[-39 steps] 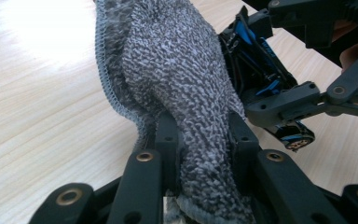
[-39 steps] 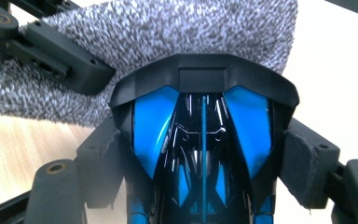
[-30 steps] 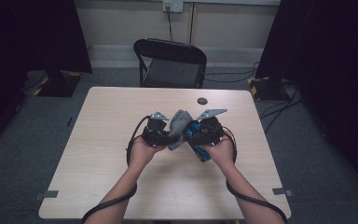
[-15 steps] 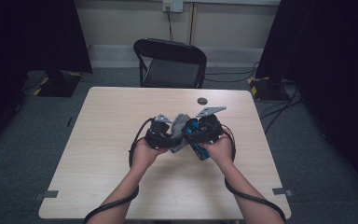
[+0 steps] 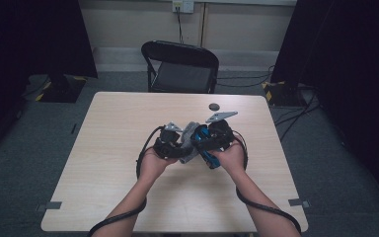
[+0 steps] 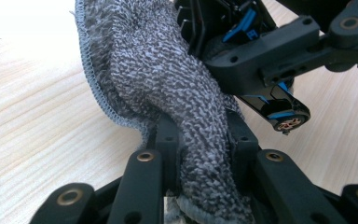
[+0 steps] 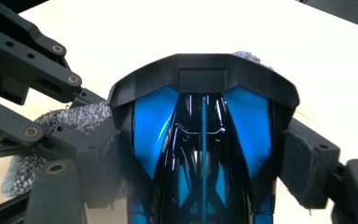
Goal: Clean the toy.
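cloth against toy car, mid-table
left gripper (image 6: pixel 200 154) pinches a grey knit cloth (image 6: pixel 168 79); right gripper (image 7: pixel 205 154) clamps a glossy blue-black car (image 7: pixel 203 135), cloth at its 9 o'clock.

No text, label, brand, number or sign can be read anywhere in these views. The blue and black toy car (image 7: pixel 203 154) carries only glossy coloured panels, the grey cloth (image 6: pixel 168 88) is plain knit, and the pale wood bench (image 5: pixel 108 138) bears no markings.
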Tool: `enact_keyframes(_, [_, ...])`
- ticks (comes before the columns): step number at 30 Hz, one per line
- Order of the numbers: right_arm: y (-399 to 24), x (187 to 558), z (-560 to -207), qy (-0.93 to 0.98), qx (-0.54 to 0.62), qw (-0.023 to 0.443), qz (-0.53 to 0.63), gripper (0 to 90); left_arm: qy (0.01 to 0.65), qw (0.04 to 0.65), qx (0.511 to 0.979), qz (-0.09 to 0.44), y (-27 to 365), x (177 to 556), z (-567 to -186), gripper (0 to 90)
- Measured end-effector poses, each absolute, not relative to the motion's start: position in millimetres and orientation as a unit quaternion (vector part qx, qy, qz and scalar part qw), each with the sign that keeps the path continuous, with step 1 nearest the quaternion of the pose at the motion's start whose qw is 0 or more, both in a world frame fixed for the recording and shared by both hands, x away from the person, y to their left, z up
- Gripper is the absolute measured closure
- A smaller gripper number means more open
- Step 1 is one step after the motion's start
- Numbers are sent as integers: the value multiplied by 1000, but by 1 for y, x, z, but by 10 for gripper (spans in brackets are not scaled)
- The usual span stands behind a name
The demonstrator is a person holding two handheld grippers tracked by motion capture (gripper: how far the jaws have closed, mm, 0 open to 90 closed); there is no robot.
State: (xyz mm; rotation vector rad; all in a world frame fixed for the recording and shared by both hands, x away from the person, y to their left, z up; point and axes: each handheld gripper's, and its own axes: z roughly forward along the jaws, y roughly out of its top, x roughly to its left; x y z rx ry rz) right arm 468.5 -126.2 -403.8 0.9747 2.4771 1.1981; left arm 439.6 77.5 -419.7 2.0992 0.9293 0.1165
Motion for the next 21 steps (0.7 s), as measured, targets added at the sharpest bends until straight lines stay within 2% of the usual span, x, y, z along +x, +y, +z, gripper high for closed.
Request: enact_keyframes(21, [-126,474,-397,837,338,106,416,254,349,407,843,34,64,432,-425,719])
